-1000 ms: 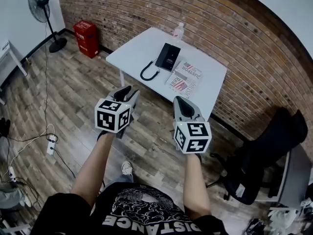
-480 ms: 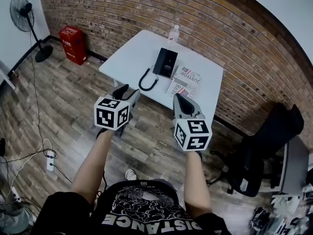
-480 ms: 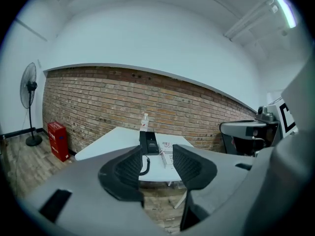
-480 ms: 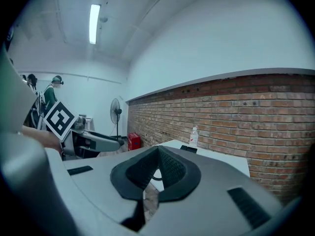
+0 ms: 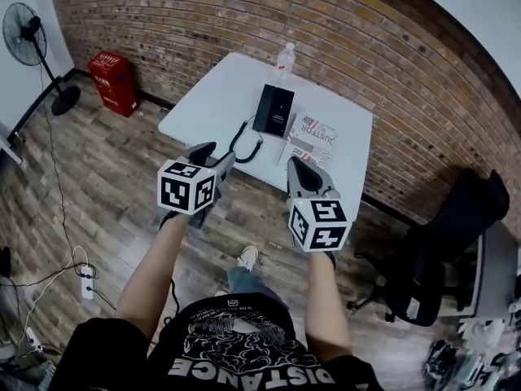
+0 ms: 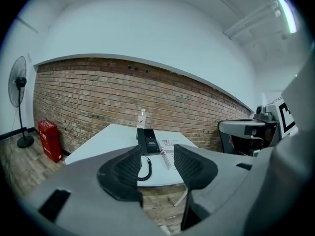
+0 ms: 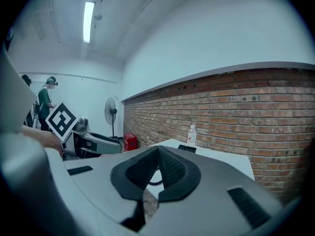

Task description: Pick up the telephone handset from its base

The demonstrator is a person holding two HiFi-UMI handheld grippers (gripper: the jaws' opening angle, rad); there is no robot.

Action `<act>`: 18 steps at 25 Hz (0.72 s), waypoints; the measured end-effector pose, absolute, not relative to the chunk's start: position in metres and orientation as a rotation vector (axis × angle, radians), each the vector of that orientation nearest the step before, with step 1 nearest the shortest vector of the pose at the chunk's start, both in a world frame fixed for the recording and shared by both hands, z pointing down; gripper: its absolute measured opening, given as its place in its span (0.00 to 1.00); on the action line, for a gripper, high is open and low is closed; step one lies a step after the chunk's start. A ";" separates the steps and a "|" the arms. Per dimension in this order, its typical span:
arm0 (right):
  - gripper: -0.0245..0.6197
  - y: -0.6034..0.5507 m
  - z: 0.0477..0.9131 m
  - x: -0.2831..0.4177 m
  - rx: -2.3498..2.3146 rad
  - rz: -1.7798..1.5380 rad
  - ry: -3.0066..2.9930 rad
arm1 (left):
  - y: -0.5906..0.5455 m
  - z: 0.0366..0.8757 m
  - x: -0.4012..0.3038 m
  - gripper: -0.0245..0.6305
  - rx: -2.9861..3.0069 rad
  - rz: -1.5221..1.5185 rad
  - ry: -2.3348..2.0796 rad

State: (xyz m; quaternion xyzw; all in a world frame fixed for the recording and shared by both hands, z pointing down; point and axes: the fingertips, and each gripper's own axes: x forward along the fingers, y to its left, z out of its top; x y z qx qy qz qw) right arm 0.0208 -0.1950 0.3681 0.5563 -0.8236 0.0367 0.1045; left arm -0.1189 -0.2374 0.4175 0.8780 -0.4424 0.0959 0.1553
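Observation:
The black telephone lies on the white table, its handset resting on the base and a coiled cord trailing toward the near edge. Both grippers hang over the floor, short of the table. My left gripper is near the table's front edge; its jaws are opening with nothing between them, and the telephone shows far off through the gap of the left gripper. My right gripper is shut and empty, its pads meeting in the right gripper view.
A water bottle stands behind the phone and magazines lie to its right. A brick wall backs the table. A red box and a fan stand left, a black chair right, a power strip on the floor.
Both grippers have moved forward toward the table, which now sits closer. The left gripper's jaws have spread apart. The right gripper stays shut.

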 end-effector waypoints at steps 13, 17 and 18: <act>0.04 -0.320 0.387 0.041 1.647 0.152 -2.425 | -0.362 0.446 -0.086 0.33 2.538 0.342 -1.163; 0.04 -0.363 0.394 0.048 1.627 0.173 -2.422 | -0.408 0.459 -0.070 0.33 2.528 0.374 -1.098; 0.04 -0.373 0.396 0.050 1.622 0.180 -2.421 | -0.419 0.463 -0.065 0.33 2.524 0.381 -1.077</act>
